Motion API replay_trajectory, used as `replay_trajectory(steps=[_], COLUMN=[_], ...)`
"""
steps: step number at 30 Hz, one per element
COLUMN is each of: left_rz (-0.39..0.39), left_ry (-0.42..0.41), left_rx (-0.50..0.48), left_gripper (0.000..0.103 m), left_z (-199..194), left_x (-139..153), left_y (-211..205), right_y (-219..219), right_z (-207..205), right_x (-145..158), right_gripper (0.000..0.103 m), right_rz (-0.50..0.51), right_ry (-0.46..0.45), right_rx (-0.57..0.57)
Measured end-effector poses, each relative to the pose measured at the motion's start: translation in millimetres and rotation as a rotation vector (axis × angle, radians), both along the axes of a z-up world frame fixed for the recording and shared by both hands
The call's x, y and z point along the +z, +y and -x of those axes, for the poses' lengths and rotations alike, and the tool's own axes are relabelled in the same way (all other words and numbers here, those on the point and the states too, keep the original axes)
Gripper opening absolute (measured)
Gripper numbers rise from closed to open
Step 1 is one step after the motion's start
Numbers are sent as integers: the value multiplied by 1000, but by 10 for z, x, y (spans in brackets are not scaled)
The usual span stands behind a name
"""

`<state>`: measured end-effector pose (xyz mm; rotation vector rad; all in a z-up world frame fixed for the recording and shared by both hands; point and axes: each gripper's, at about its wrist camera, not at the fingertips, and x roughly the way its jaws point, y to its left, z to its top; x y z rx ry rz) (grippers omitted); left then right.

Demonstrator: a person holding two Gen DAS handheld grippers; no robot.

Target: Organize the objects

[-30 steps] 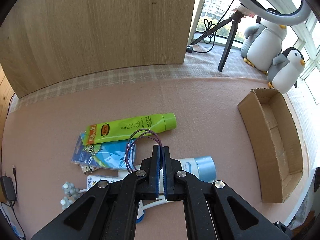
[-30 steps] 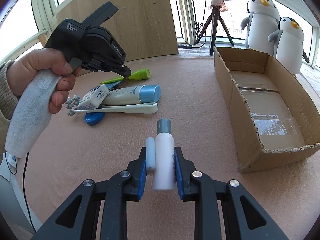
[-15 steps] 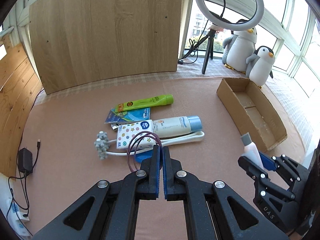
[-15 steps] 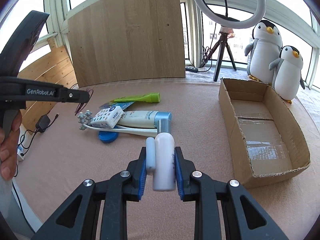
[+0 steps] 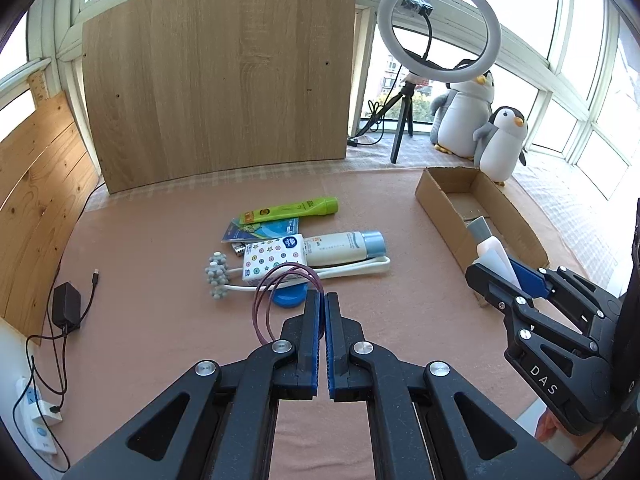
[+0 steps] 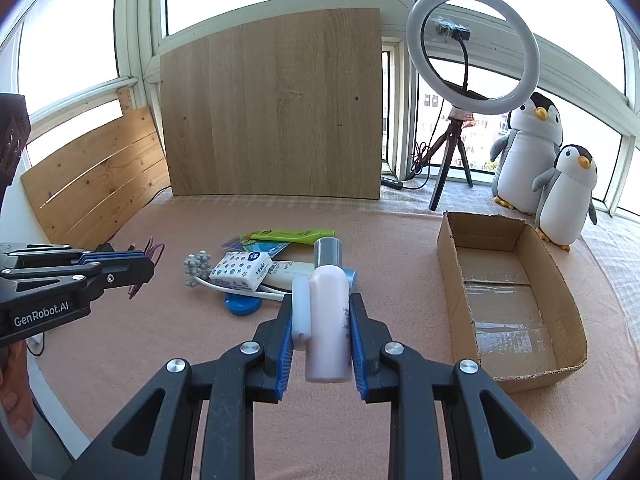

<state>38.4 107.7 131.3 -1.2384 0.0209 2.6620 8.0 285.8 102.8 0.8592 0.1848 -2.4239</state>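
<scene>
My left gripper [image 5: 323,296] is shut on a purple elastic loop [image 5: 280,292], held in the air above the near side of the pile; it also shows at the left of the right wrist view, left gripper [image 6: 148,268]. My right gripper [image 6: 321,300] is shut on a pale pink bottle [image 6: 328,312] with a grey cap, with a small white tube [image 6: 301,312] pinched beside it. The right gripper [image 5: 500,276] hovers near the open cardboard box [image 6: 452,264]. On the pink mat lie a green tube [image 5: 292,210], a tissue pack [image 5: 274,260] and a white tube [image 5: 344,246].
A grey bead massager [image 5: 218,274], a blue disc [image 5: 290,298] and a blue packet [image 5: 260,230] share the pile. A wooden board [image 5: 220,80] stands behind. A ring light [image 5: 440,28] on its tripod and two plush penguins [image 5: 500,144] stand beyond the box. A charger [image 5: 66,308] lies far left.
Both grippers have risen and drawn back from the pile, each keeping its load. The right gripper with the bottle has come into the left wrist view.
</scene>
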Motion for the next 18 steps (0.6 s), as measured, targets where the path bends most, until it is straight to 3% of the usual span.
replay_trajectory(steps=[5, 9, 11, 13, 15, 17, 18], left_rz=[6, 0, -1, -2, -9, -16, -19], left_ry=[-25, -72, -87, -96, -103, -100, -100], left_rx=[15, 32, 32, 41, 51, 57, 57], left_gripper=[2, 2, 2, 2, 2, 2, 2], left_z=[6, 11, 2, 1, 9, 15, 19], left_x=[-84, -276, -347, -400, -440, -451, -457], left_y=[-40, -111, -138, -178, -220, -252, -258], right_y=[-61, -269, -372, -357, -286, -229, -212], right_z=[-8, 119, 174, 98, -53, -195, -255], right_x=[-58, -775, -1174, -1294, -1195, -1092, -1054], right_gripper=[22, 23, 23, 26, 46, 59, 60], right_rz=[-2, -63, -191, -268, -288, -302, -307], right_ry=[-32, -201, -281, -235, -138, -69, -48], right_rx=[38, 133, 138, 110, 77, 54, 54])
